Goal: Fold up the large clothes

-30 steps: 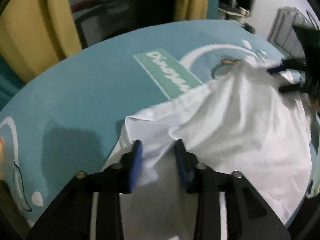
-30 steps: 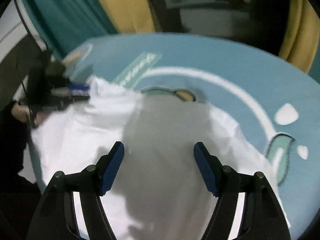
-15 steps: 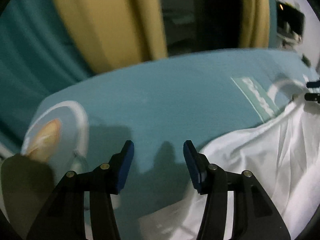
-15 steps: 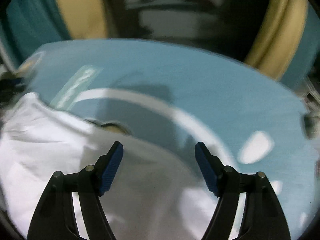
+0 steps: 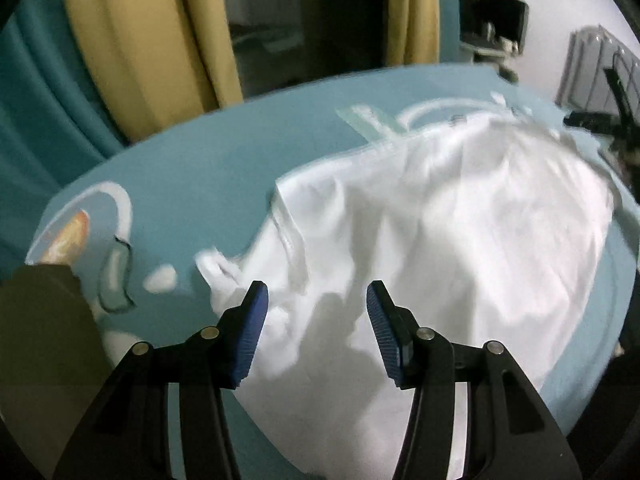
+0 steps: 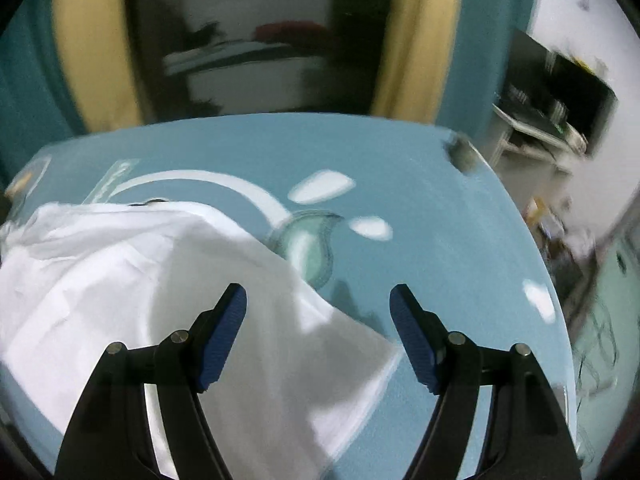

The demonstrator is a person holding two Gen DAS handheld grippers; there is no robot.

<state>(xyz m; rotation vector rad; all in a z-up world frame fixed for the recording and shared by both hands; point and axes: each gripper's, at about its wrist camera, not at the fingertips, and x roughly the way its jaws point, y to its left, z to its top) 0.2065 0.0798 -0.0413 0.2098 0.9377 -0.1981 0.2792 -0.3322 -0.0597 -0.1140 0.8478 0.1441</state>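
Observation:
A large white garment (image 5: 440,232) lies rumpled on a light blue table cover (image 5: 208,160). My left gripper (image 5: 318,304) is open and empty, hovering just over the garment's near left part, beside a bunched sleeve (image 5: 220,272). In the right wrist view the same garment (image 6: 140,280) covers the left half, with a straight edge and corner (image 6: 384,348) at the right. My right gripper (image 6: 318,308) is open and empty above that edge. The right gripper shows dark and blurred at the far right of the left wrist view (image 5: 596,124).
The cover carries white and green cartoon prints (image 6: 312,248) and a green label (image 5: 368,120). Yellow and teal curtains (image 5: 132,52) hang behind the table. Shelves and clutter (image 6: 560,120) stand past the table's right edge. A dark sleeve (image 5: 44,344) sits at the lower left.
The left gripper let go of the garment, opened, swung left, then came back over it. The right gripper stayed open and shifted right toward the garment's right edge.

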